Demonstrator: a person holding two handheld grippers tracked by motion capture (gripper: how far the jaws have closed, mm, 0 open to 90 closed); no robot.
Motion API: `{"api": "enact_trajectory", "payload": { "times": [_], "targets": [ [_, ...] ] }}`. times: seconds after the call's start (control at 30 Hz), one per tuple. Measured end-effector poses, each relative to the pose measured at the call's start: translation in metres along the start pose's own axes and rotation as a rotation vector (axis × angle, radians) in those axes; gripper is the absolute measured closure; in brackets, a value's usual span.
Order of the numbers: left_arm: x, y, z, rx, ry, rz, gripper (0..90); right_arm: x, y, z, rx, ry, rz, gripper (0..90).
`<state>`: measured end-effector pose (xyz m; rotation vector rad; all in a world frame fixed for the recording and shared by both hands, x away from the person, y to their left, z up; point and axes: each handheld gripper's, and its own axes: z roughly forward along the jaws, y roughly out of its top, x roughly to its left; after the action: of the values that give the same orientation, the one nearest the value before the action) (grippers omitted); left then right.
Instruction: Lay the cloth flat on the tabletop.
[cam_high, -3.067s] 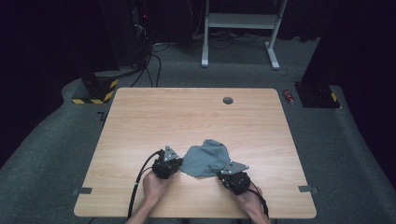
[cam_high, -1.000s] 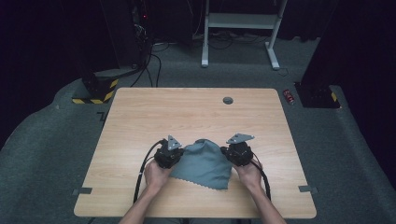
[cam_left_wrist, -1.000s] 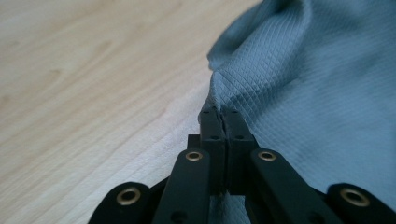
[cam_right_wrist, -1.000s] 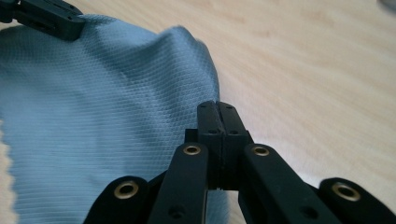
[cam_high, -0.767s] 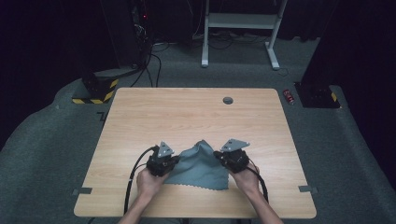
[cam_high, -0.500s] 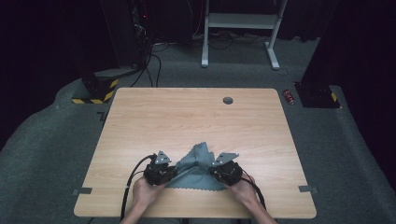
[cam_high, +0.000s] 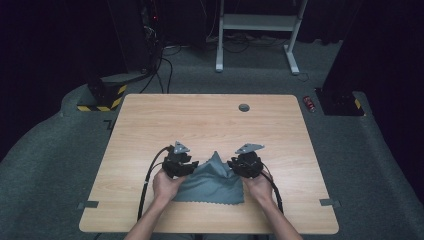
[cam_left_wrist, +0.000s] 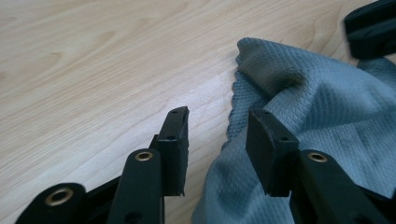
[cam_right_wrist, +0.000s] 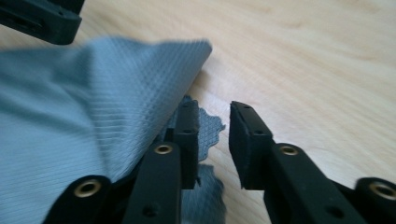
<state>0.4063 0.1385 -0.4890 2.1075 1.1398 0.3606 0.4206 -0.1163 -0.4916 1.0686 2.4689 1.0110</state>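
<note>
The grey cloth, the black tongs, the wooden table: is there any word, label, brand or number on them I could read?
None: no readable text anywhere.
Grey cloth: plain woven weave, no tag or print.
Left tongs and right tongs: bare black, with brass-ringed holes.
Table: wood grain alone.
Small red can on the floor: too small to read.
Yellow-black hazard stripes on the floor: a sign, no words.

Both tools (cam_high: 196, 165) (cam_high: 231, 165) low — jaws just opening

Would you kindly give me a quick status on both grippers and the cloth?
Left gripper open, jaws just opened, cloth edge between them, not pinched. Right gripper open, also just opened, beside the cloth. Cloth folded on table. Nothing in the way.
</note>
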Motion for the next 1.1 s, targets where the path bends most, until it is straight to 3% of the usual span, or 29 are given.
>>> {"api": "enact_trajectory", "payload": {
  "times": [0.17, 0.23, 0.33, 0.43, 0.67, 0.77, 0.87, 0.9, 0.97, 1.1],
  "targets": [
    [-0.009, -0.001, 0.015, 0.055, -0.004, 0.029, 56.0, 0.007, -0.002, 0.024, 0.071, -0.036, -0.020, 67.0],
    [-0.010, -0.001, 0.017, 0.064, -0.005, 0.039, 56.0, 0.008, -0.002, 0.024, 0.074, -0.032, -0.028, 71.9],
    [-0.013, 0.000, 0.020, 0.084, -0.011, 0.041, 56.1, 0.011, 0.000, 0.025, 0.083, -0.012, -0.069, 87.3],
    [-0.016, -0.002, 0.024, 0.108, 0.009, 0.076, 56.5, 0.011, 0.001, 0.024, 0.088, -0.047, -0.096, 89.4],
    [-0.016, -0.002, 0.024, 0.107, 0.008, 0.072, 56.5, -0.017, 0.005, -0.010, -0.029, -0.141, -0.020, 89.8],
    [-0.015, -0.002, 0.025, 0.107, 0.008, 0.073, 56.5, -0.033, 0.004, -0.015, -0.032, -0.191, 0.016, 89.6],
    [-0.015, -0.002, 0.025, 0.107, 0.002, 0.078, 57.0, -0.047, 0.001, -0.005, 0.015, -0.215, 0.039, 87.8],
    [-0.015, -0.002, 0.025, 0.107, -0.003, 0.078, 58.6, -0.048, 0.000, 0.000, 0.049, -0.209, 0.051, 82.0],
    [-0.015, -0.001, 0.025, 0.107, -0.017, 0.085, 63.7, -0.046, -0.001, 0.002, 0.053, -0.197, 0.051, 75.1],
    [-0.016, 0.000, 0.025, 0.109, -0.031, 0.084, 73.6, -0.022, 0.003, -0.008, -0.023, -0.125, 0.032, 70.4]
  ]
}}
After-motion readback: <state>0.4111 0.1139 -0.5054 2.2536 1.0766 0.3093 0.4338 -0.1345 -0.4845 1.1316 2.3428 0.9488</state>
